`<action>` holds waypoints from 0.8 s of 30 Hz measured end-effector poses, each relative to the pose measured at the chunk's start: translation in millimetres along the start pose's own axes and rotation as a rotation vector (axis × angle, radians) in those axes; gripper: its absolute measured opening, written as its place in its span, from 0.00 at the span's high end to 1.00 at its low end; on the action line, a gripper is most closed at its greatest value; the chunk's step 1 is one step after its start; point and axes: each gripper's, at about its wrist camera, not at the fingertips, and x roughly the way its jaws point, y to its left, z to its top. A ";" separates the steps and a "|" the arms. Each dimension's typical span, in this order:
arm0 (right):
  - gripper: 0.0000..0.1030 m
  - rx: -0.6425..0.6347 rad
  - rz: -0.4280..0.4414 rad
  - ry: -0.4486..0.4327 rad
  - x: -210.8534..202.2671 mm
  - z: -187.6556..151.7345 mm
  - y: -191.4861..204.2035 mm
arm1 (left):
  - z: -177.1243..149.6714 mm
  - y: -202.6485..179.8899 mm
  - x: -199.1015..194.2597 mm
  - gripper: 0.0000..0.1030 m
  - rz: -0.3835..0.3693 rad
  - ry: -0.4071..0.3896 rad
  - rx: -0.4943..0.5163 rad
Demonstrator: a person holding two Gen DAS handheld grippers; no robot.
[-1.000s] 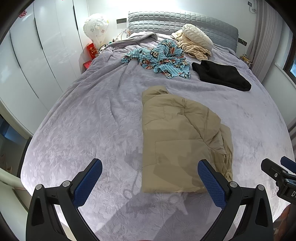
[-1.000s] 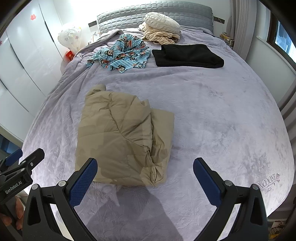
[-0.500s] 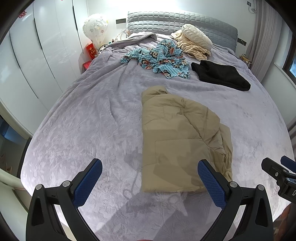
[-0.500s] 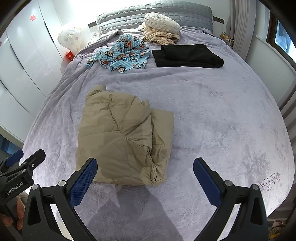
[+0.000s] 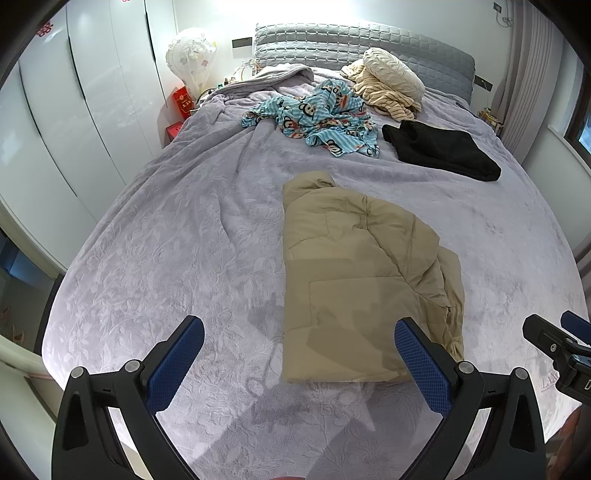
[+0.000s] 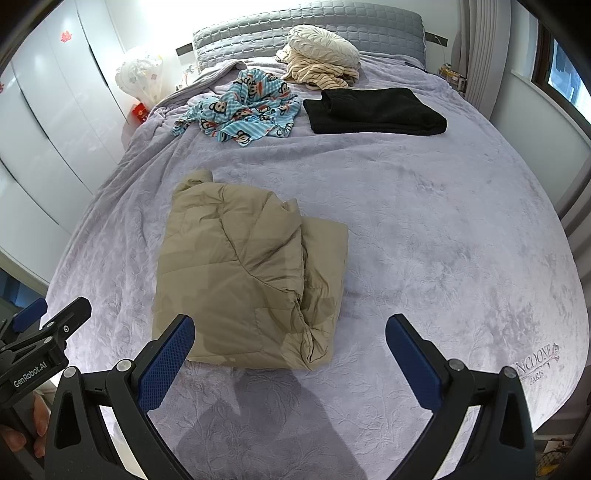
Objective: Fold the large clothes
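A tan padded jacket (image 5: pixel 354 280) lies folded into a rough rectangle on the lilac bedspread (image 5: pixel 184 258); it also shows in the right wrist view (image 6: pixel 251 280). My left gripper (image 5: pixel 299 362) is open and empty, held above the bed's near edge just short of the jacket's near hem. My right gripper (image 6: pixel 290 354) is open and empty, held over the near edge by the jacket's near right corner. Each gripper shows at the edge of the other's view.
A blue monkey-print garment (image 5: pixel 325 118), a folded black garment (image 5: pixel 443 151) and a cream pile with a round cushion (image 5: pixel 391 81) lie near the grey headboard (image 6: pixel 306 29). White wardrobes (image 5: pixel 74 110) stand left. A curtain and window are on the right.
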 end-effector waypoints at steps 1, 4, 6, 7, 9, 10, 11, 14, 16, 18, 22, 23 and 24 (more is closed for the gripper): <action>0.00 0.000 0.000 0.000 -0.6 -0.1 0.6 | -0.1 0.7 0.6 0.00 -0.001 0.001 0.001; 0.00 0.000 0.001 0.000 0.0 0.0 -0.1 | -0.2 0.1 0.2 0.00 0.000 0.001 0.001; 0.00 0.000 0.002 0.001 -0.2 0.1 0.1 | -0.7 0.1 0.4 0.00 0.000 0.001 -0.001; 0.00 -0.001 0.002 0.001 0.2 0.2 -0.3 | -0.6 -0.2 0.4 0.00 0.000 0.002 0.000; 0.00 -0.001 0.001 0.000 0.5 0.2 -0.6 | -1.0 -0.6 0.5 0.00 -0.004 0.003 0.001; 0.00 -0.001 0.001 0.000 0.3 0.2 -0.4 | -1.6 -1.0 0.1 0.00 -0.003 0.003 0.000; 0.00 -0.001 0.002 0.000 1.0 0.3 -1.0 | -1.7 -1.8 -1.5 0.00 -0.003 0.003 0.001; 0.00 0.000 0.001 0.000 1.1 0.1 -0.8 | -1.1 -2.8 -2.5 0.00 -0.002 0.004 0.000; 0.00 0.000 0.002 0.001 1.2 0.1 -0.9 | -0.6 -2.0 -2.8 0.00 -0.001 0.007 -0.005; 0.00 -0.001 0.002 0.001 0.3 -0.1 -0.1 | -0.3 -0.7 -3.7 0.00 0.008 0.007 -0.015; 0.00 0.001 0.002 0.001 0.7 -0.4 0.0 | -0.3 3.5 -4.4 0.00 0.010 -0.003 -0.024; 0.00 0.001 0.001 0.000 1.4 -0.3 -0.4 | 0.1 3.4 -5.3 0.00 0.009 -0.006 -0.024; 0.00 0.001 0.001 0.000 1.1 -0.4 -0.1 | 0.0 3.2 -4.8 0.00 0.009 -0.007 -0.023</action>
